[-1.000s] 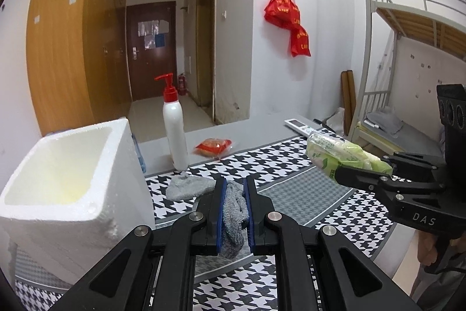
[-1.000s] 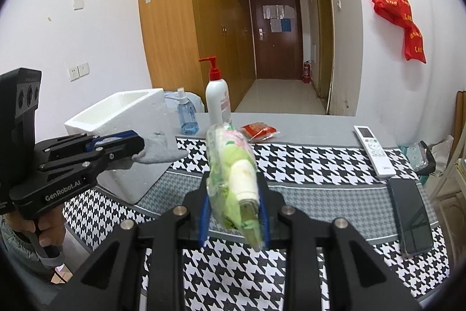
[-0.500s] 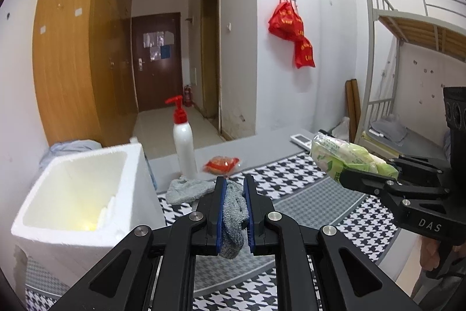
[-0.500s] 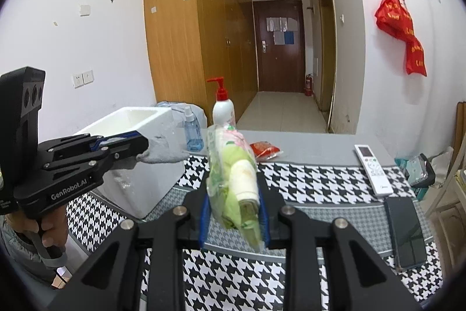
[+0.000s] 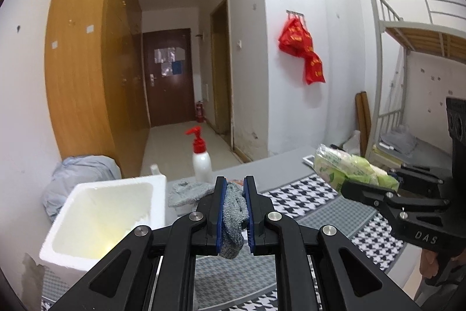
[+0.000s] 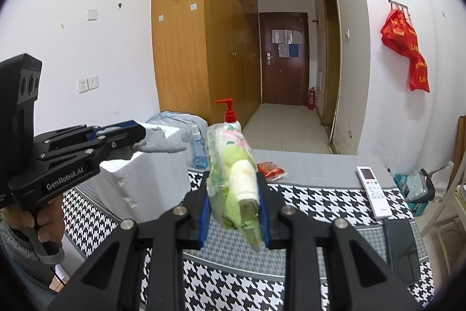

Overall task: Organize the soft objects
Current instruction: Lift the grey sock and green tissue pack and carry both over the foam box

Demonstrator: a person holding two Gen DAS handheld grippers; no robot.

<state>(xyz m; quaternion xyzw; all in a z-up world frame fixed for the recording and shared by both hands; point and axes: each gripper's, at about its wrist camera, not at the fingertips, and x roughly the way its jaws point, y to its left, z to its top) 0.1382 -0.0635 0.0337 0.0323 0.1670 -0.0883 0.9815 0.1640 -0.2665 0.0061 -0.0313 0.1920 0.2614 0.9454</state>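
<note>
Grey cloth (image 5: 233, 216) clamped in my left gripper (image 5: 234, 213), held beside the foam box (image 5: 96, 219); green soft pack (image 6: 237, 184), maybe wipes, pinched in my right gripper (image 6: 233, 212) above houndstooth mat (image 6: 314, 194).

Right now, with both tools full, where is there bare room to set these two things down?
The foam box looks empty inside, at the table's left. The houndstooth mat is bare between the red packet and the remote. Crowded: the back-left corner, with pump bottle and blue spray bottle; a phone fills the right edge.
</note>
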